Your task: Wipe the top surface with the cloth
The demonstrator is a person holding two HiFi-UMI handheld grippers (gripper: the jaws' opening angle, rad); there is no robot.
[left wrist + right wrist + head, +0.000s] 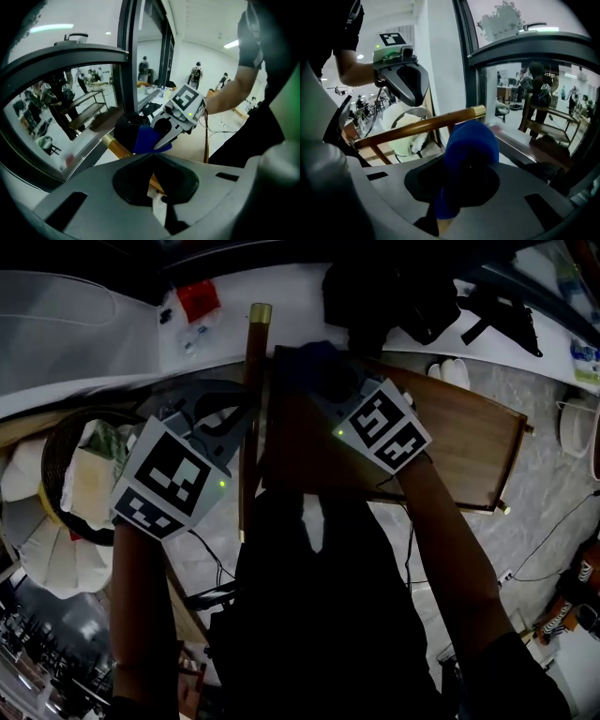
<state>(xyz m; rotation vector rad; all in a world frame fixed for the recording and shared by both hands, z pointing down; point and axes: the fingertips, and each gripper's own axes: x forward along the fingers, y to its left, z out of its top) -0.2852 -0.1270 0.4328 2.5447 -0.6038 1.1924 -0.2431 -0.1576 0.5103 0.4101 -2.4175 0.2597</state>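
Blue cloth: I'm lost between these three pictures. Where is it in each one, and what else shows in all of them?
Head view: the blue cloth is upper centre, dark and dim.
Left gripper view: the cloth is at the centre, pinched by the right gripper.
Right gripper view: the cloth is lower centre, bunched between that gripper's own jaws.
Shared landmark: the wooden rail with a brass end, also at and.
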